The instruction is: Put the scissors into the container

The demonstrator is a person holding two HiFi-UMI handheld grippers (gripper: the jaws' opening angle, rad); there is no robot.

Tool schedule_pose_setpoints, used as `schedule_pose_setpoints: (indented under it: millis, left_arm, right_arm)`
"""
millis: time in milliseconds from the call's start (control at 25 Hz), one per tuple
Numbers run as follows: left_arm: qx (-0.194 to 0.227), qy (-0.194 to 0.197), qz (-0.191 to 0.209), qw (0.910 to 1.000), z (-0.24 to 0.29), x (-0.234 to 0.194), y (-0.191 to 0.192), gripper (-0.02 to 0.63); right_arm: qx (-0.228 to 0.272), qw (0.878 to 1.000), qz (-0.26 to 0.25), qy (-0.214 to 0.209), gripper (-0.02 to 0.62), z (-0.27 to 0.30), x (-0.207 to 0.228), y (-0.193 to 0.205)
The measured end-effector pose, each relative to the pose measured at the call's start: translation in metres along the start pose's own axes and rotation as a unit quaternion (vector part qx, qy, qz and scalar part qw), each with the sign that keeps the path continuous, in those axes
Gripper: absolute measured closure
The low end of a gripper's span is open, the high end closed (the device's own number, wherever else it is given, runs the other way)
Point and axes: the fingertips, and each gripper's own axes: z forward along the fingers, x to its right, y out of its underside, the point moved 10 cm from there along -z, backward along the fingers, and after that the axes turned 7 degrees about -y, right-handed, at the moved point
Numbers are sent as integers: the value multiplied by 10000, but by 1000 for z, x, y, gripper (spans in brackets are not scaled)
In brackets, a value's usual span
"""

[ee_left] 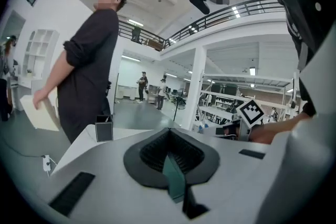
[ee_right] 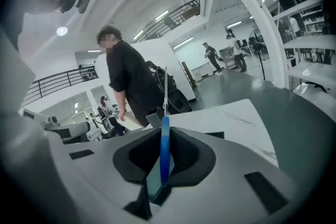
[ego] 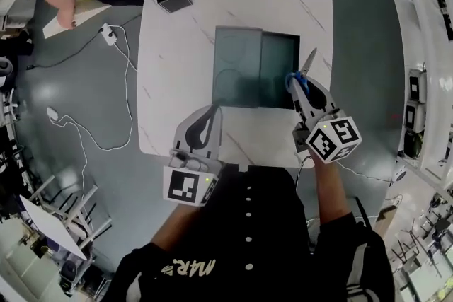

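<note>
In the head view, we are seeing the right gripper [ego: 303,87] clamping the blue-handled metal scissors [ego: 308,61]. The blades are jutting beyond its tips over the right wall of the dark rectangular container [ego: 237,67], mid-table on the white marble table [ego: 177,67]. The left gripper [ego: 210,115] is hovering by the near edge. In the left gripper view, we are finding its jaws together on nothing. In the right gripper view, the handle is standing edge-on between the pads.
</note>
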Motion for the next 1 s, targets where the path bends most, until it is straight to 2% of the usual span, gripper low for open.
schedule_pose_setpoints:
  millis: [160, 280, 560, 760, 1000]
  left_arm:
    - [-75, -192, -220, 9995, 4, 8, 14, 580]
    - [-194, -298, -281, 9990, 10, 16, 21, 580]
    - [-470, -484, -422, 9968, 32, 16, 41, 580]
    - [-601, -474, -375, 9964, 42, 20, 47, 580]
    - [-754, -465, -468, 9950, 54, 17, 56, 580]
  right_arm:
    - [-358, 9963, 725, -288, 538, 35, 31, 25]
    - [-810, 9900, 1098, -359, 540, 54, 53, 40]
    - [-1868, 9656, 1797, -211, 538, 98, 81, 77]
    - [-2221, 9515, 2128, -10, 540, 111, 90, 89]
    - [-2582, 9313, 2569, -44, 540, 127, 95, 101]
